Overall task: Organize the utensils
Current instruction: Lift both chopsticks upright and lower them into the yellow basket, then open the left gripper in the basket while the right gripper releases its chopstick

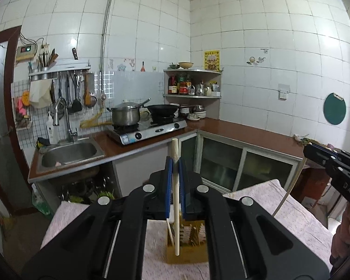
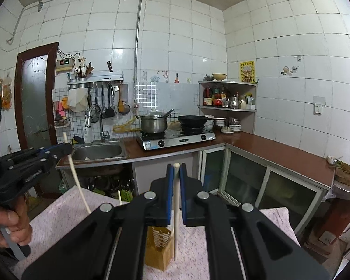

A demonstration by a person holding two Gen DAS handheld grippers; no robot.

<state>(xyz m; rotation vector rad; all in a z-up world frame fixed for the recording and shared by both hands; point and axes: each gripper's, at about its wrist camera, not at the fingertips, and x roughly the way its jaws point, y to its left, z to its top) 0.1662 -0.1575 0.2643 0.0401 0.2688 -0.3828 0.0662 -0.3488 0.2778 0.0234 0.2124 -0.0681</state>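
My left gripper point(image 1: 175, 163) is shut on a pale chopstick point(image 1: 176, 210) that stands upright between its blue pads. The chopstick's lower end hangs in front of a wooden slotted utensil holder point(image 1: 189, 254), which has another stick in it. My right gripper point(image 2: 176, 170) is shut on a second pale chopstick point(image 2: 176, 212), whose tip hangs beside the same holder point(image 2: 159, 256). Each gripper shows in the other's view: the right gripper point(image 1: 306, 150) at the right edge with its stick slanting down, the left gripper point(image 2: 68, 148) at the left with its chopstick point(image 2: 77, 182).
The holder stands on a table under a pink cloth point(image 1: 291, 210). Behind it runs an L-shaped brown counter point(image 1: 245, 135) with a steel sink point(image 1: 70, 154), a gas stove point(image 1: 147, 130) bearing a pot and a wok, and a corner shelf point(image 1: 193, 81). A hand point(image 2: 9, 224) holds the left gripper's handle.
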